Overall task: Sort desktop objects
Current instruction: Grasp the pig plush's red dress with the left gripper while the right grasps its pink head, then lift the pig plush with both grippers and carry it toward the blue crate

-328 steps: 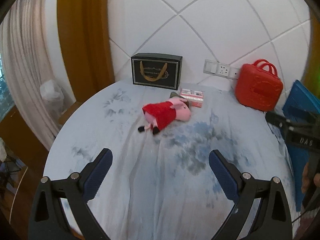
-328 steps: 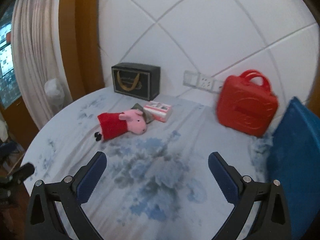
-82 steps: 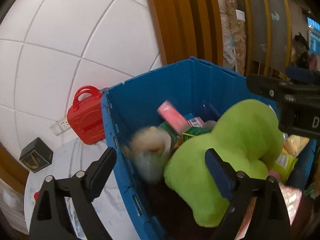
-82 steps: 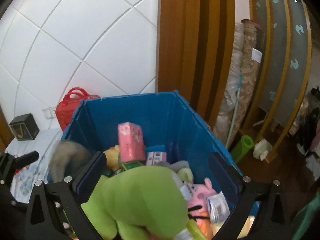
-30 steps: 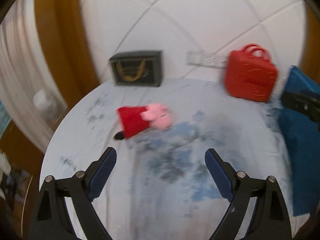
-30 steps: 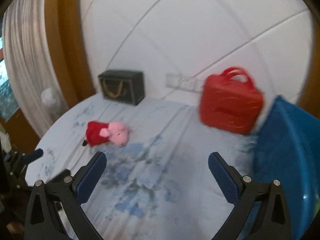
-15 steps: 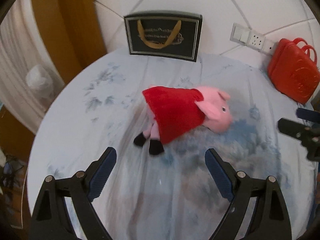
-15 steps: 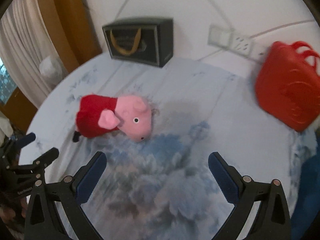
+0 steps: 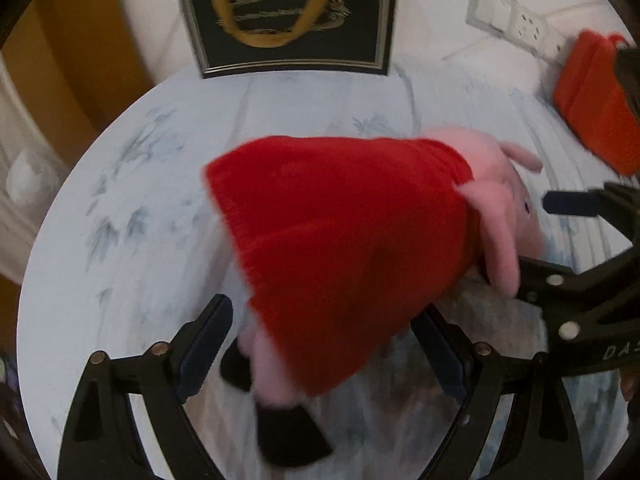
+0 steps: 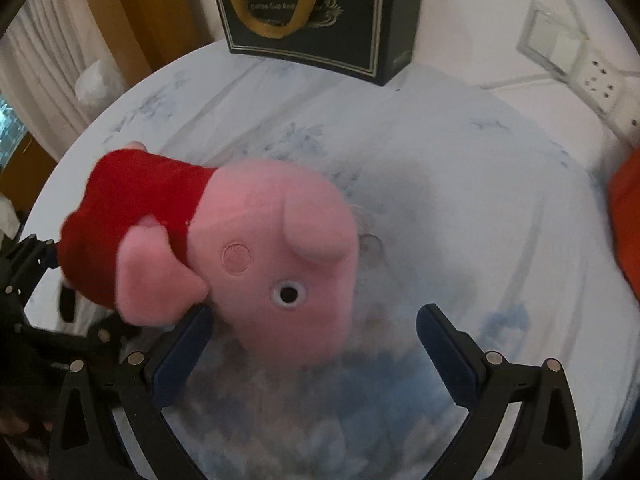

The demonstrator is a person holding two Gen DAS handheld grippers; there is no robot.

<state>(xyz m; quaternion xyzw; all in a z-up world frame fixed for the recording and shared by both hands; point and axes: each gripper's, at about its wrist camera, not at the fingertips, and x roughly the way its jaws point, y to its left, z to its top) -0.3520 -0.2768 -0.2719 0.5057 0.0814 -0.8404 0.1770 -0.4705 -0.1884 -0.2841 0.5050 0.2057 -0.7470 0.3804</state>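
Observation:
A pink pig plush in a red dress (image 9: 344, 248) lies on the round table's pale blue cloth (image 9: 152, 184). My left gripper (image 9: 324, 348) is open, its fingers either side of the dress hem and legs. My right gripper (image 10: 314, 352) is open around the pig's pink head (image 10: 280, 256); its left finger (image 10: 180, 356) sits close under the pig's ear. The right gripper also shows at the right of the left wrist view (image 9: 580, 272).
A black gift box with a gold handle print (image 9: 288, 20) stands at the back against the white wall. A red case (image 9: 592, 100) stands at the back right, a white socket strip (image 10: 580, 64) beside it. The table edge curves off left.
Both grippers have moved in close over the pig plush, which now fills the space between the fingers. Both stay open. The plush lies in the same place.

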